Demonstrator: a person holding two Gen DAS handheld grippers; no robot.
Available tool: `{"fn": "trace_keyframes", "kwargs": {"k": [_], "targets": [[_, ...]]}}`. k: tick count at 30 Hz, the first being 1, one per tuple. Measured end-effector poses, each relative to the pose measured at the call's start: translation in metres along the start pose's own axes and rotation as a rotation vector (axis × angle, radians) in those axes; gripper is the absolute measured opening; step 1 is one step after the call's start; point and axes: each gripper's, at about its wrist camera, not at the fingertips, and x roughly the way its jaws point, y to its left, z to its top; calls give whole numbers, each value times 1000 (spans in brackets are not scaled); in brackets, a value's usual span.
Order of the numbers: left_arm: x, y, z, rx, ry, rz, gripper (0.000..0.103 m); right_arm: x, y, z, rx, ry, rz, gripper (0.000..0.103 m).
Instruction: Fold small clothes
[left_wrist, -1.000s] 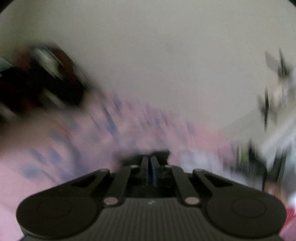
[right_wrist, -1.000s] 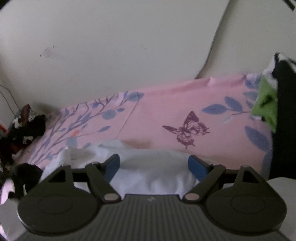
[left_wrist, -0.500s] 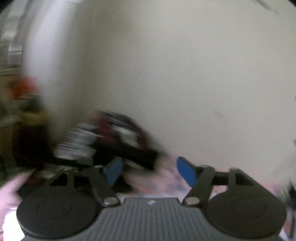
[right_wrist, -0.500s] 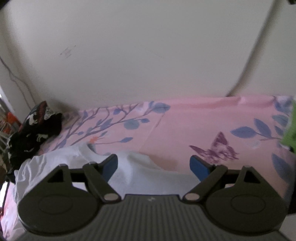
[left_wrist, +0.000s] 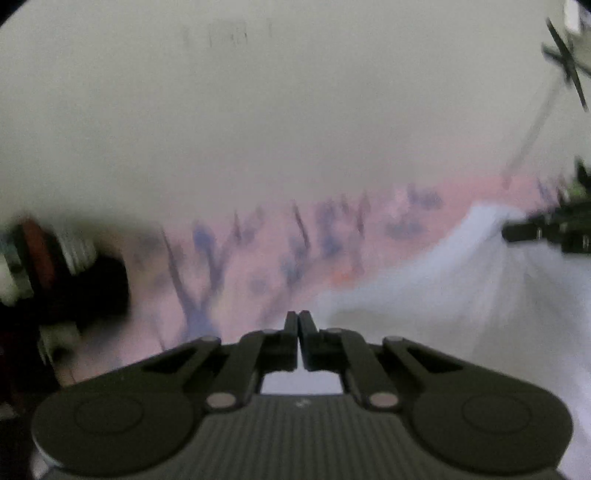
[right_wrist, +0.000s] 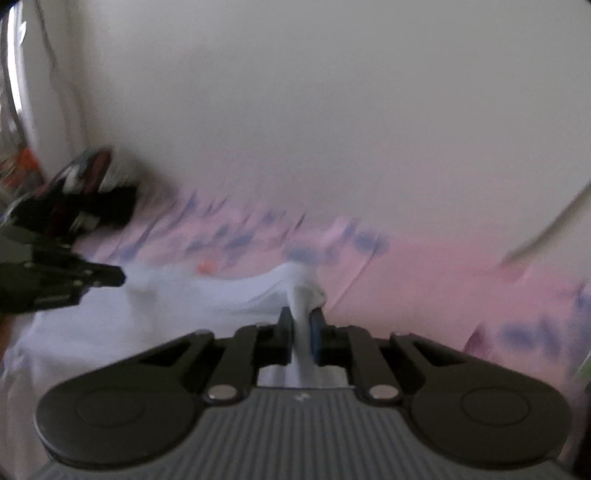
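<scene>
A white garment (right_wrist: 184, 295) lies on the pink sheet with blue leaf print (right_wrist: 443, 280). My right gripper (right_wrist: 303, 321) is shut on a raised fold of it, and cloth runs between the blue pads. My left gripper (left_wrist: 298, 321) is shut, its fingers pressed together at the white garment's (left_wrist: 443, 295) left edge. Blur hides whether any cloth is pinched there. In the right wrist view the left gripper (right_wrist: 110, 275) touches the garment's far left edge. The right gripper (left_wrist: 517, 232) shows at the right of the left wrist view.
A dark pile of clothes (left_wrist: 74, 280) sits at the sheet's left end by the wall (right_wrist: 92, 199). A pale wall (right_wrist: 332, 110) rises right behind the sheet. A bit of green cloth (right_wrist: 583, 365) shows at the far right edge.
The left gripper swung from the dark pile back to the white garment, going from open to shut. The right gripper, open before, closed on a fold of the garment and lifted it.
</scene>
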Motion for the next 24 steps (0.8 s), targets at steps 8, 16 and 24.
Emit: {"fn": "trace_keyframes", "kwargs": {"k": [8, 16, 24], "targets": [[31, 9, 32, -203, 20, 64, 7, 42, -15, 14, 2, 21, -215, 18], [-24, 43, -29, -209, 39, 29, 45, -25, -41, 6, 35, -19, -277, 50], [-77, 67, -88, -222, 131, 29, 61, -77, -47, -10, 4, -37, -313, 57]]}}
